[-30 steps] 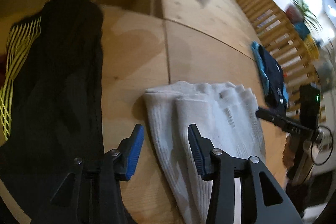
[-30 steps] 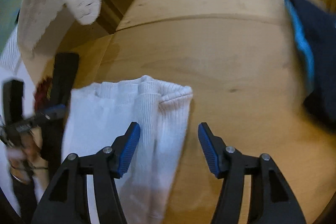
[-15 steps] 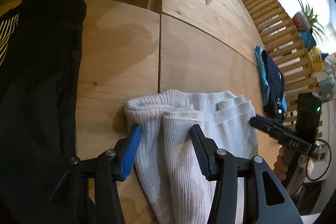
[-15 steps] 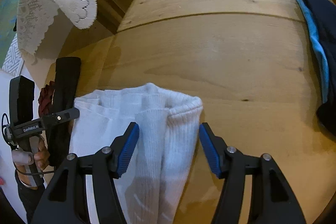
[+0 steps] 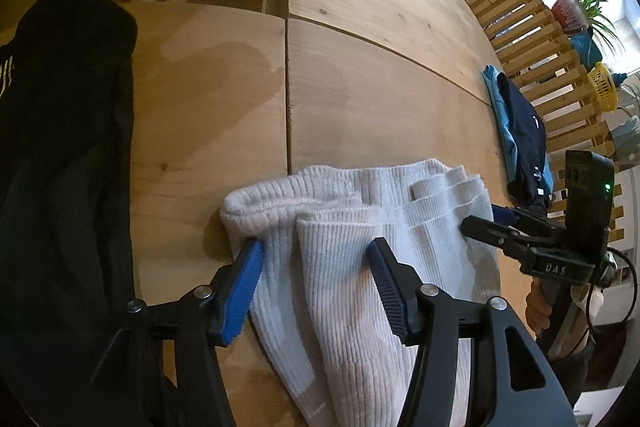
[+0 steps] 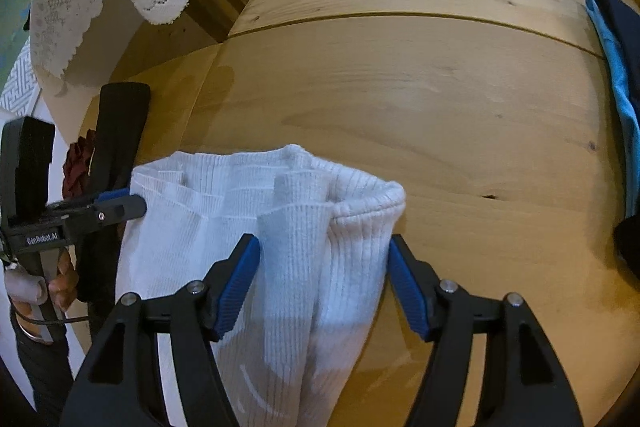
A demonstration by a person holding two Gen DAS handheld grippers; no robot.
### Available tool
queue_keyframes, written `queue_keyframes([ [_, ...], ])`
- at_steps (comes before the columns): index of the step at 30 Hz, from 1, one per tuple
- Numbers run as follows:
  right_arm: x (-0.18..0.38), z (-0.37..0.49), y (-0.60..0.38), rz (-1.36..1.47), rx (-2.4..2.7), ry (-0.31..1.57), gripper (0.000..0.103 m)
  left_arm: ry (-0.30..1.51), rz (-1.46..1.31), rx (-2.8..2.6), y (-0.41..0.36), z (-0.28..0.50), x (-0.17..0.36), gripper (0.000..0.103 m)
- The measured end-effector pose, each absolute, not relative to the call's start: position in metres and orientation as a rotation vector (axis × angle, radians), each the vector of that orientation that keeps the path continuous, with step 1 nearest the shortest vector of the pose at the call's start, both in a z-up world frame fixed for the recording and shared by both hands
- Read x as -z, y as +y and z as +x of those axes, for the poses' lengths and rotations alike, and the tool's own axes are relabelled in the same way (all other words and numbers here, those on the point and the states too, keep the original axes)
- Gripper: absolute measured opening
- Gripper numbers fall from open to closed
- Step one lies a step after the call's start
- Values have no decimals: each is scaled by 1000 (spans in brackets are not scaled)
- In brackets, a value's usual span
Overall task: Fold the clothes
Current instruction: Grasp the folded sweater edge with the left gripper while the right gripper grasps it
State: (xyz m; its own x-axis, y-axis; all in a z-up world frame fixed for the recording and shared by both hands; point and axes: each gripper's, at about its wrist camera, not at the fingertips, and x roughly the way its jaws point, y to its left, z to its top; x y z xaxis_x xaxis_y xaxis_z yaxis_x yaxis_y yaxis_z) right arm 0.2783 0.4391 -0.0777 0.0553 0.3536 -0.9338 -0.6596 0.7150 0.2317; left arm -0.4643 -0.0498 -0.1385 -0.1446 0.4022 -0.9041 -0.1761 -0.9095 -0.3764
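Both the left gripper (image 5: 316, 281) and right gripper (image 6: 325, 277) straddle the white knit (image 5: 360, 267), wide; plants (image 5: 588, 7) (left view only).

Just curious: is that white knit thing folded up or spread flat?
Folded. The white knit lies bunched in stacked ribbed layers on the table, not spread flat.

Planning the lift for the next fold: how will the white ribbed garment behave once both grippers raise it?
The white ribbed garment will probably sag between the left gripper and right gripper; it already bunches in soft folds. The thick knit looks grippy, so slipping seems unlikely. Stacked layers may separate.
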Motion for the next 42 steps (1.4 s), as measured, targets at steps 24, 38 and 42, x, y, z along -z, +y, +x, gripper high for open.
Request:
queue_keyframes([
  [24,76,281,435,-264,-833,1332,69,-127,-1782,-2128,-47,-458,131,58],
  [38,76,262,454,-443,-832,1256,70,-11,-1749,-2154,-9,-463,142,74],
  [42,78,258,460,-486,-817,1228,68,82,-1686,-2150,3,-459,142,67],
])
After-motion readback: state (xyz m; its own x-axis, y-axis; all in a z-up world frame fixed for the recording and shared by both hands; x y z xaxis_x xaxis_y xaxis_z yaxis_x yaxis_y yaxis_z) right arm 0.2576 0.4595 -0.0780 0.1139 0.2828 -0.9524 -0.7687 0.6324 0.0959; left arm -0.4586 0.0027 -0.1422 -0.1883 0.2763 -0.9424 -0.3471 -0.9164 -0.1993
